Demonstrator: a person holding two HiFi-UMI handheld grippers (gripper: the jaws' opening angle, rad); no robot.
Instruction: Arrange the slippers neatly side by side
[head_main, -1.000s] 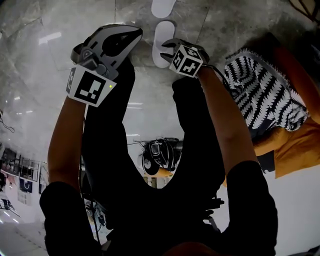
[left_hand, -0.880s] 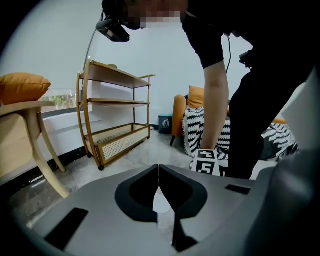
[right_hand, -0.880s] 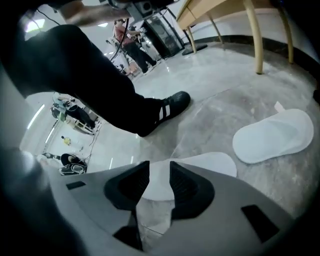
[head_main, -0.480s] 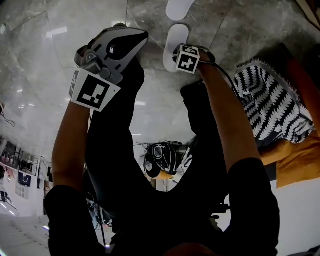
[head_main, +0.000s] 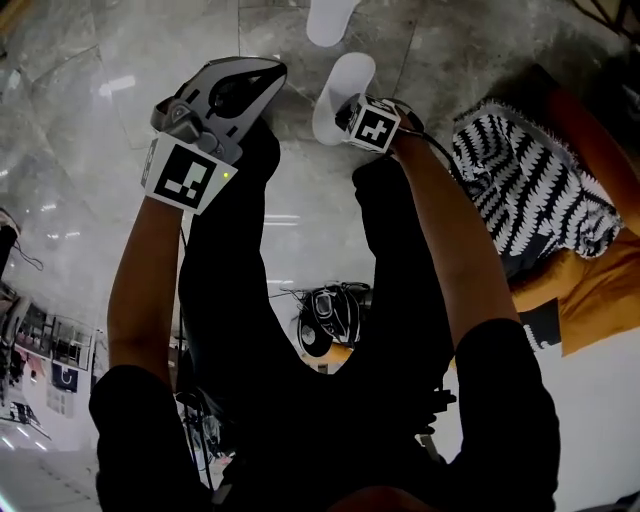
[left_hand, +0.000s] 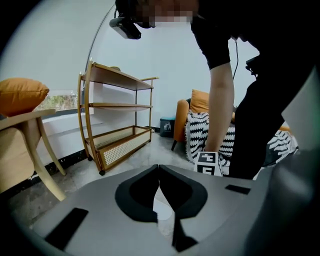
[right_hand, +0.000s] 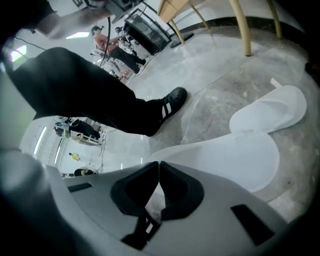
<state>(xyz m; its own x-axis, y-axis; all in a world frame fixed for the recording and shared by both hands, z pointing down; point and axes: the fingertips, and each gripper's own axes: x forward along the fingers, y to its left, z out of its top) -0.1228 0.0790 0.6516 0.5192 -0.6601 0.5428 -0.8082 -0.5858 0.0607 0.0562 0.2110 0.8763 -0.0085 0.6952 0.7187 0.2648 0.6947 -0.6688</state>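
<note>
Two flat white slippers lie on the grey marble floor. My right gripper (head_main: 343, 108) (right_hand: 159, 164) has its jaws closing tight on the heel edge of the near slipper (head_main: 345, 82) (right_hand: 227, 155), which is tilted toward the far slipper (head_main: 328, 18) (right_hand: 274, 107); their tips overlap in the right gripper view. My left gripper (head_main: 252, 78) (left_hand: 158, 168) hangs shut and empty to the left of the near slipper, clear of both slippers.
A black-and-white striped throw (head_main: 530, 185) covers an orange sofa (head_main: 595, 290) on the right. A wooden shelf cart (left_hand: 117, 122) and a chair with an orange cushion (left_hand: 20, 95) stand further off. The person's black shoe (right_hand: 171, 101) rests near the slippers.
The right gripper reached the near slipper's heel and its jaws shut on it; the slipper has tilted toward the far slipper. The left gripper stayed shut and hardly moved.
</note>
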